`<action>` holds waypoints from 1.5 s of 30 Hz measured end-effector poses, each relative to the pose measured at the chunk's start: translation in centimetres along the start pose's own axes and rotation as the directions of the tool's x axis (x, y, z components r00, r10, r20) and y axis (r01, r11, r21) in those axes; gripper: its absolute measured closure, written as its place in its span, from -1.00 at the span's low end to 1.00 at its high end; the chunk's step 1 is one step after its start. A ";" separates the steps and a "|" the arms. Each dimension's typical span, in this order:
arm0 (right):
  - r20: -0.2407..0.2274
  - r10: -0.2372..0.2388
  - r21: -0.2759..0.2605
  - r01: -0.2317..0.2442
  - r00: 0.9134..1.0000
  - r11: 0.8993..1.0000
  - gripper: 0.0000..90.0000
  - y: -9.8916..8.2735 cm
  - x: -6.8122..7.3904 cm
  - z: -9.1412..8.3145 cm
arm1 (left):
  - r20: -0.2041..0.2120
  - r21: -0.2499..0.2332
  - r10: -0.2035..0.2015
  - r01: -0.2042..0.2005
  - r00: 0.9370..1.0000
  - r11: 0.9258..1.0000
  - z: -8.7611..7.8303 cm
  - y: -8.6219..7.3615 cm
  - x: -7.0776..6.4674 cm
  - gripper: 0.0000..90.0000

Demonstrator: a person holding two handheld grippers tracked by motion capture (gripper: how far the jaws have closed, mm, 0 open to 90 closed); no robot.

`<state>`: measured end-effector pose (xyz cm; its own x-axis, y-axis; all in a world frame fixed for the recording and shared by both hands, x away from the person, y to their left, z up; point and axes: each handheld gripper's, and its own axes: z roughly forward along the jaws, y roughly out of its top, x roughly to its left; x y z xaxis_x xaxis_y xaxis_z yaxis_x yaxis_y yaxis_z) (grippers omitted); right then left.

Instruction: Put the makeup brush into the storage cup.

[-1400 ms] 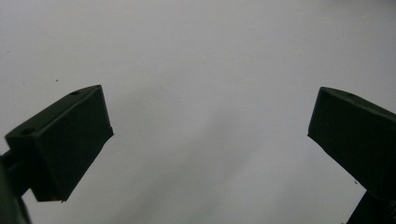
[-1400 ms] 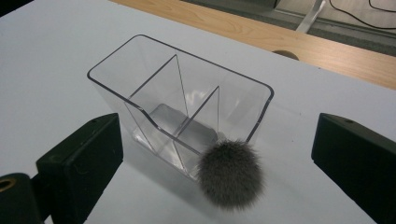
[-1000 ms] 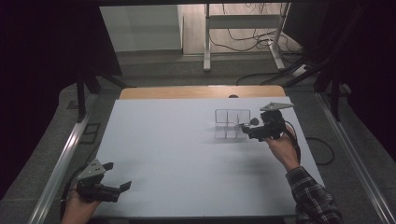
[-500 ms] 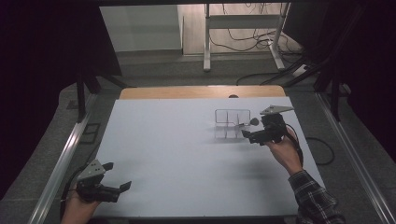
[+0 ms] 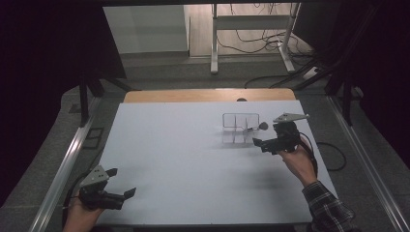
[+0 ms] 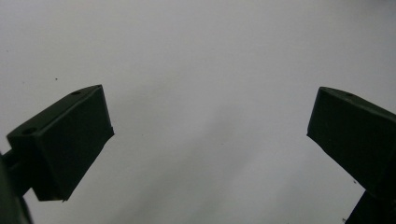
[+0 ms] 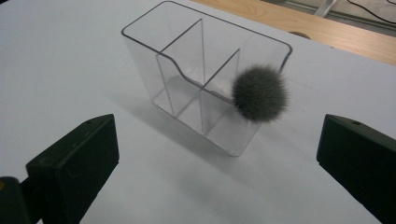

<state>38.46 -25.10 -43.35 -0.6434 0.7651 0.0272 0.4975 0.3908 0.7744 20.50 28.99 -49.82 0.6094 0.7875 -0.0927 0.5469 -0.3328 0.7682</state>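
Note:
A clear plastic organiser (image 5: 240,126) with three compartments stands on the white table (image 5: 193,159), right of centre. A brush with a fluffy grey head (image 5: 263,126) leans out of its right end. In the right gripper view the organiser (image 7: 201,84) sits just ahead, the grey brush head (image 7: 259,93) resting against its near right compartment. My right gripper (image 5: 261,144) (image 7: 217,163) is open and holds nothing, a short way in front of the organiser. My left gripper (image 5: 121,186) (image 6: 210,140) is open over bare table at the near left corner.
A wooden strip (image 5: 208,95) borders the table's far edge. Metal rails (image 5: 67,159) run along both sides. Beyond the table stand a desk frame (image 5: 251,29) and loose cables on the floor. A black cable (image 5: 333,154) trails right of my right hand.
My right gripper has drawn back slightly toward the near right, away from the organiser. The brush and organiser stay put. The left gripper has not moved.

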 end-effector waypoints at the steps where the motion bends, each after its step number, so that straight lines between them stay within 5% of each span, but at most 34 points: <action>1: 0.001 0.003 -0.001 -0.003 1.000 1.000 -1.00 -0.1 0.1 -0.1 | 0.000 0.000 0.001 -0.001 1.000 1.000 0.0 0.0 0.0 -1.00; 45: -0.034 -0.020 -0.011 0.020 0.999 1.000 -1.00 -3.6 2.3 -2.6 | -0.004 0.002 0.003 -0.003 1.000 1.000 0.0 0.0 0.0 -1.00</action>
<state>33.70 -26.09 -44.45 -0.6730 0.7389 0.0330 0.4779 0.4003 0.7819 20.50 28.98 -49.82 0.6089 0.7884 -0.0876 0.5463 -0.3367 0.7669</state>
